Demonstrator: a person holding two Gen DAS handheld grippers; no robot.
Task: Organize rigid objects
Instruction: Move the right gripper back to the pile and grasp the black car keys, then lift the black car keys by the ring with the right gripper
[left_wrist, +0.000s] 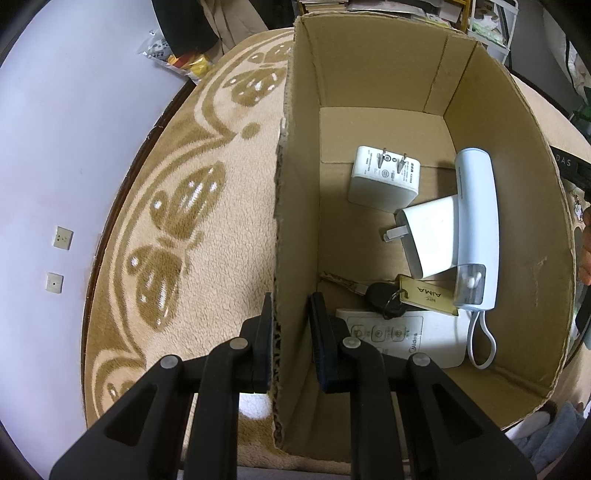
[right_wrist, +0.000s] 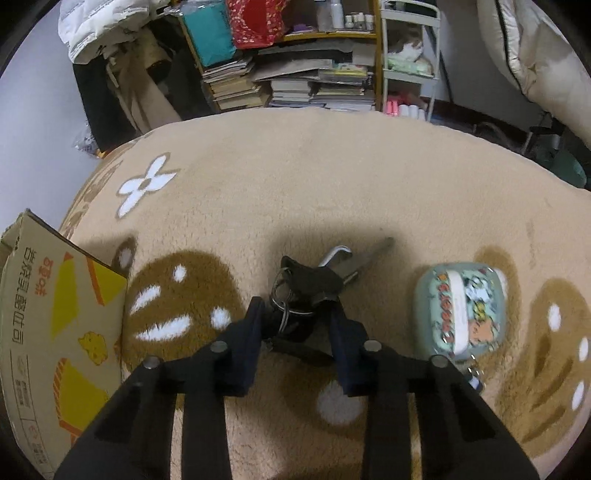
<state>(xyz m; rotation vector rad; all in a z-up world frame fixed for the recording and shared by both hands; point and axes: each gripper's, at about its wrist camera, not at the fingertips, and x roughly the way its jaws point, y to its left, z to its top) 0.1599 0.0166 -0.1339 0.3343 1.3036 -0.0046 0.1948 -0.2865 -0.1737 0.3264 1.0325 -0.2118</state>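
Observation:
A cardboard box (left_wrist: 369, 74) stands on the beige rug. In it lie two white plug chargers (left_wrist: 384, 177) (left_wrist: 428, 236), a pale blue handheld device (left_wrist: 476, 229) with a strap, a black key with a yellow tag (left_wrist: 384, 295) and a white remote (left_wrist: 406, 339). My left gripper (left_wrist: 291, 310) straddles the box's left wall, the outer finger against the cardboard and the inner finger a little off it. In the right wrist view a black key bunch (right_wrist: 306, 284) lies on the rug. My right gripper (right_wrist: 295, 314) is open, one finger on each side of the keys.
A small case with a cartoon print (right_wrist: 461, 310) lies on the rug right of the keys. The printed side of the box (right_wrist: 55, 314) is at the left. Stacked books and shelves (right_wrist: 295, 81) line the far edge, with bare pale floor (left_wrist: 55, 147) on the left.

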